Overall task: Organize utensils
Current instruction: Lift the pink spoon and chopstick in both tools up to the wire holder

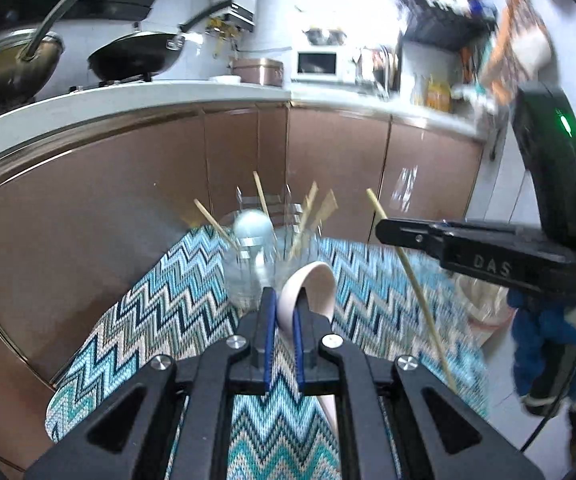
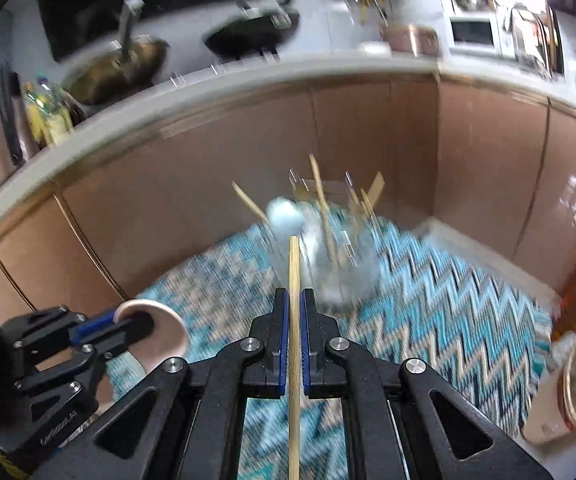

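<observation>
Black tongs [image 1: 284,312] with blue pads, silver screws, and a blue knit sleeve [image 1: 548,344].

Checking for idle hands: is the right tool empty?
No, the right tool is shut on a wooden chopstick.

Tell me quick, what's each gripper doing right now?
Left gripper: shut on the pink spoon.
Right gripper: shut on a wooden chopstick.
</observation>
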Available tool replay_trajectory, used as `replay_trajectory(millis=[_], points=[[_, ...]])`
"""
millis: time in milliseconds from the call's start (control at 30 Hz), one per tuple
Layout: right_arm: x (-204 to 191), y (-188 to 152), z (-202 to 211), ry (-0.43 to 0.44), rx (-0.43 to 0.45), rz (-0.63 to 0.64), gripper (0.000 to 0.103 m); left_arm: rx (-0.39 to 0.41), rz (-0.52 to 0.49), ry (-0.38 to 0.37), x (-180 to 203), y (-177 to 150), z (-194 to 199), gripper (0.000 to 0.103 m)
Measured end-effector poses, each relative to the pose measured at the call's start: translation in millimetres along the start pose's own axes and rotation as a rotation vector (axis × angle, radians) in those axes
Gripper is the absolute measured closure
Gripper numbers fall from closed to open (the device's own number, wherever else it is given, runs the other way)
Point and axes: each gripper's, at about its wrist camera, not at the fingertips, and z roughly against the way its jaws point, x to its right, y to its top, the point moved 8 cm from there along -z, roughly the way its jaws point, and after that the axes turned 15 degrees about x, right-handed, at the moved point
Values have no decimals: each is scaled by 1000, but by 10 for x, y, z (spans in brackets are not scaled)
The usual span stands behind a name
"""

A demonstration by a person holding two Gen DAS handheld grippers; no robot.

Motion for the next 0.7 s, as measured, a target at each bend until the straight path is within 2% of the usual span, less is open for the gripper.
replay_trajectory(millis=[200,300,367,567,700], points=[[-239,750,-22,88,248,-8,98,141,91,5,-392,788,-22,96],[-228,1012,-138,84,353,-12,98,207,119,22,-518,1088,-162,96],[-188,1179,-264,64,427,-8,98,265,116,59,-586,1256,-306,96],[-13,1381,-713,-35,554,-2,98,366,101,166,-768,1448,-857,96],[79,1370,-954,-97,606,11,98,389,84,242,-837,1349,-1248,96]])
